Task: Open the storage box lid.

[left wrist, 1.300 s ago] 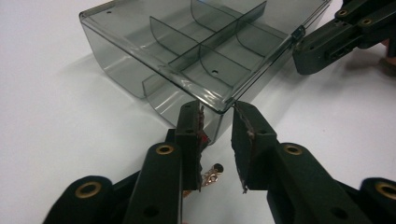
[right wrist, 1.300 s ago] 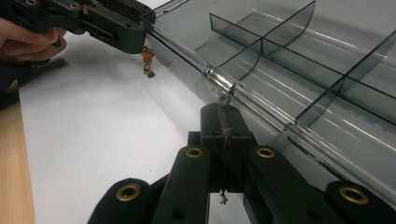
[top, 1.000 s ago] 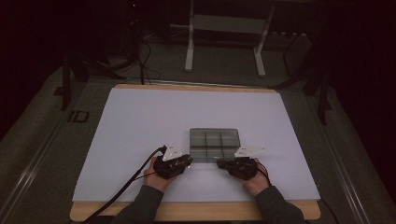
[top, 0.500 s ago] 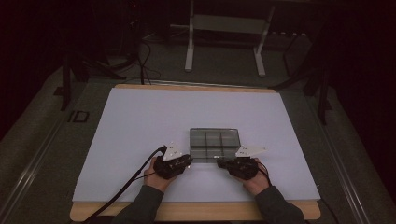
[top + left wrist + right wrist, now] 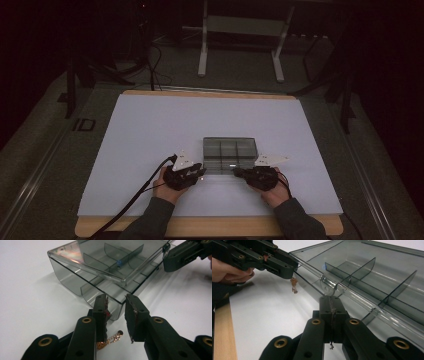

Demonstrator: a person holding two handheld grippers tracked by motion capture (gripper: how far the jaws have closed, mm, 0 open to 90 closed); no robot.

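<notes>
A smoky clear box (image 5: 230, 152) with divided compartments lies on the white sheet just beyond both grippers. Its lid (image 5: 100, 255) is tilted up at the front. My left gripper (image 5: 201, 172) is at the box's near left corner, jaws open, and a small gold chain (image 5: 110, 338) dangles from one of its fingers (image 5: 101, 308). From the right gripper view the gold chain (image 5: 293, 286) hangs off that gripper's tip. My right gripper (image 5: 329, 298) is shut at the clear latch tab (image 5: 327, 288) on the lid's front edge. A thin strand shows in its jaw seam.
The white sheet (image 5: 150, 130) covers a wooden table whose front edge (image 5: 210, 227) runs under the person's forearms. A cable (image 5: 130, 205) trails from the left gripper toward the near left. Metal stand legs (image 5: 240, 45) stand on the dark floor beyond the table.
</notes>
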